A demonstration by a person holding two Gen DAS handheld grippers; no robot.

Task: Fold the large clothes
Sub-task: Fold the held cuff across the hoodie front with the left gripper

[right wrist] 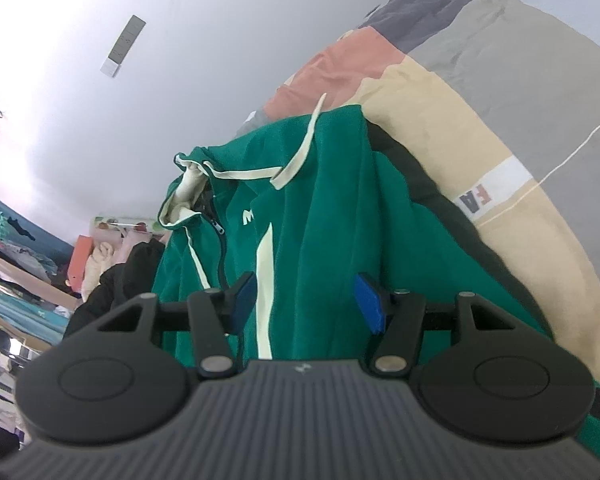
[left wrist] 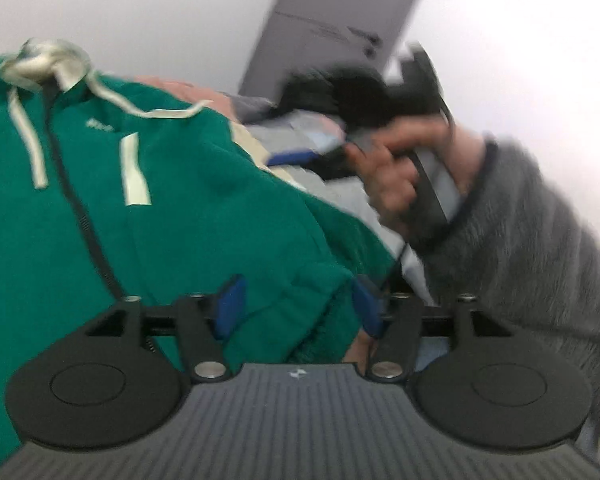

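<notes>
Green hoodie (right wrist: 320, 216) on patchwork bedspread (right wrist: 480, 112) (white walls).

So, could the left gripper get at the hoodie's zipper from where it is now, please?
Probably yes: the left gripper stands open over the green hoodie, and the zipper runs uncovered just to its left, with nothing lying across it.

The hoodie (right wrist: 320, 216) is green with cream stripes, cream drawstrings, a cream hood lining and a dark zip. Beside it, the quilt (right wrist: 480, 92) shows grey, beige, salmon and dark-grey patches. Gripper pads (right wrist: 368, 304) are blue. The sleeve (left wrist: 540, 248) is grey.
</notes>
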